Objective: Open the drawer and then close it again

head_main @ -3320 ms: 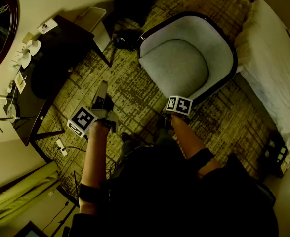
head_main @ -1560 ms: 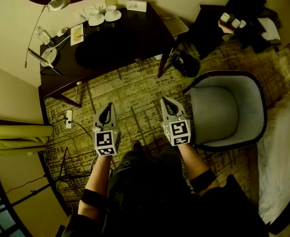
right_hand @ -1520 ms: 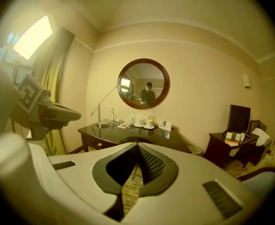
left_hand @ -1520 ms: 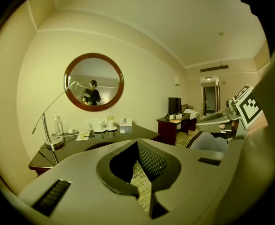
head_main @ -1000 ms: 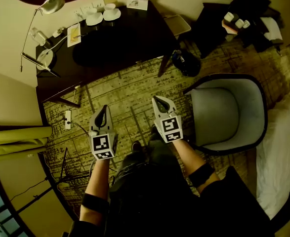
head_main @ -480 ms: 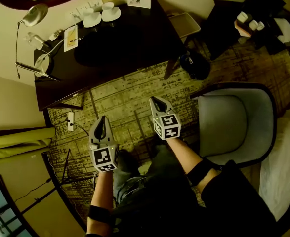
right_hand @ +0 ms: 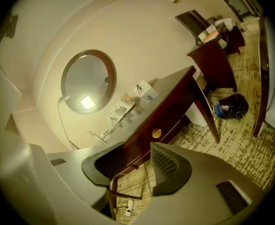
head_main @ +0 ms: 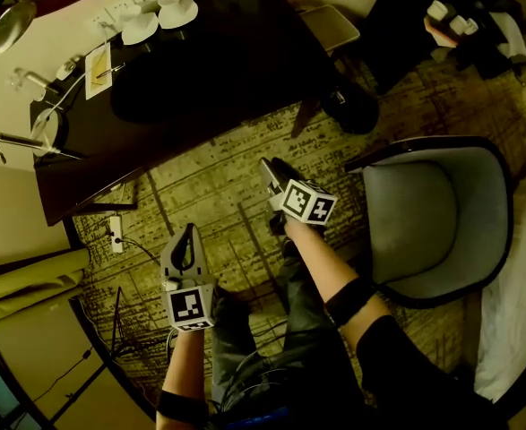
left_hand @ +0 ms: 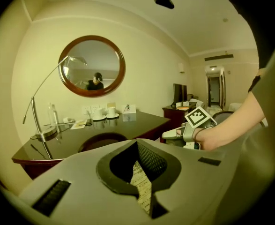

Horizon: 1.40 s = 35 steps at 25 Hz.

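A dark wooden desk (head_main: pixel 200 70) stands against the wall. Its drawer front (right_hand: pixel 167 121) with a round brass knob (right_hand: pixel 157 133) shows in the right gripper view, and the drawer is closed. My right gripper (head_main: pixel 273 168) is held over the carpet short of the desk's front edge and rolled onto its side. Its jaws have just been opening and nothing is between them; in its own view, the right gripper (right_hand: pixel 137 144) points at the drawer front. My left gripper (head_main: pixel 188 233) is lower and further back, shut and empty. In the left gripper view, the left gripper (left_hand: pixel 137 143) faces the desk (left_hand: pixel 128 125).
A grey armchair (head_main: pixel 433 218) stands right of my right arm. A black bag (head_main: pixel 357 110) lies by the desk leg. Cups on saucers (head_main: pixel 159 16) and a lamp (head_main: pixel 12 27) are on the desk. A power strip (head_main: pixel 114 233) lies on the carpet. A round mirror (left_hand: pixel 91 65) hangs above.
Both grippers have sunk, and the desk looks nearer. The right gripper has rolled onto its side, and its jaws have opened. The left gripper stays shut.
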Each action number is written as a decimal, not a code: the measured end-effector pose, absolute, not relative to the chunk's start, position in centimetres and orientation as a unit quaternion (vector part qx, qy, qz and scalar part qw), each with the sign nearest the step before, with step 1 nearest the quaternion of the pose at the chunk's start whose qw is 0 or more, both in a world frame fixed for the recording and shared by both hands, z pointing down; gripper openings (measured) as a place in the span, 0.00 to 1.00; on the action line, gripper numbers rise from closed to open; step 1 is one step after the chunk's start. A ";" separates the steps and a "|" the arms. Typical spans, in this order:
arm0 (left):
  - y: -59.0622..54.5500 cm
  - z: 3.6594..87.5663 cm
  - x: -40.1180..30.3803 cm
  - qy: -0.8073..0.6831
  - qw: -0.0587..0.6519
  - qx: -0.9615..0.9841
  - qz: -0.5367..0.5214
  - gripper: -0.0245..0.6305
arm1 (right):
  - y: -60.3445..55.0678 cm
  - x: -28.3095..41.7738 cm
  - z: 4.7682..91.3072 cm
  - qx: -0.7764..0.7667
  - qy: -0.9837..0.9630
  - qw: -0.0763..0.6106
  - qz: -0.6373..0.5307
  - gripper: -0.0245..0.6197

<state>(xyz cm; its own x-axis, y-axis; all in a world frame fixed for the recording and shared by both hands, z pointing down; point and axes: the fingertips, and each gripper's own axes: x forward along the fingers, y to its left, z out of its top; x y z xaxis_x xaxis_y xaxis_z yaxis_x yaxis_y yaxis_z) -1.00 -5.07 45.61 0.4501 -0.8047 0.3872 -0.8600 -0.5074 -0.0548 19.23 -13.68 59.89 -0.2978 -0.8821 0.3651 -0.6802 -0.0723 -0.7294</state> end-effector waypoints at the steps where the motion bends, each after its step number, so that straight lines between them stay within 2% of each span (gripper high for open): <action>1: -5.5 46.5 -1.1 -0.489 0.075 0.850 0.183 0.04 | -14.5 19.0 61.0 -0.578 0.667 0.128 -0.453 0.35; 13: -12.5 53.4 0.7 -0.478 0.047 0.862 0.160 0.04 | -23.9 20.0 72.1 -0.568 0.598 0.251 -0.507 0.39; 21: -14.8 55.4 1.8 -0.480 0.040 0.861 0.162 0.04 | -27.4 19.5 73.4 -0.544 0.586 0.296 -0.523 0.37; 31: -15.8 56.4 2.4 -0.479 0.051 0.859 0.170 0.04 | -29.2 19.4 73.1 -0.540 0.581 0.303 -0.527 0.23; 33: -15.9 56.6 2.3 -0.480 0.053 0.859 0.172 0.04 | -29.3 19.3 72.8 -0.542 0.580 0.305 -0.526 0.16; 35: -16.1 56.7 2.2 -0.482 0.057 0.857 0.171 0.04 | -29.4 19.2 72.8 -0.546 0.573 0.309 -0.528 0.16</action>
<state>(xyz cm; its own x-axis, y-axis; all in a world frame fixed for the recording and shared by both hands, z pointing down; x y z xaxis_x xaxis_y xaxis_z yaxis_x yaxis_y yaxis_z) 2.17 -16.06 56.74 0.4763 -0.8076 0.3477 -0.8463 -0.5283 -0.0679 19.18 -29.38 72.79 -0.2132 -0.9514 0.2222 -0.2986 -0.1531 -0.9420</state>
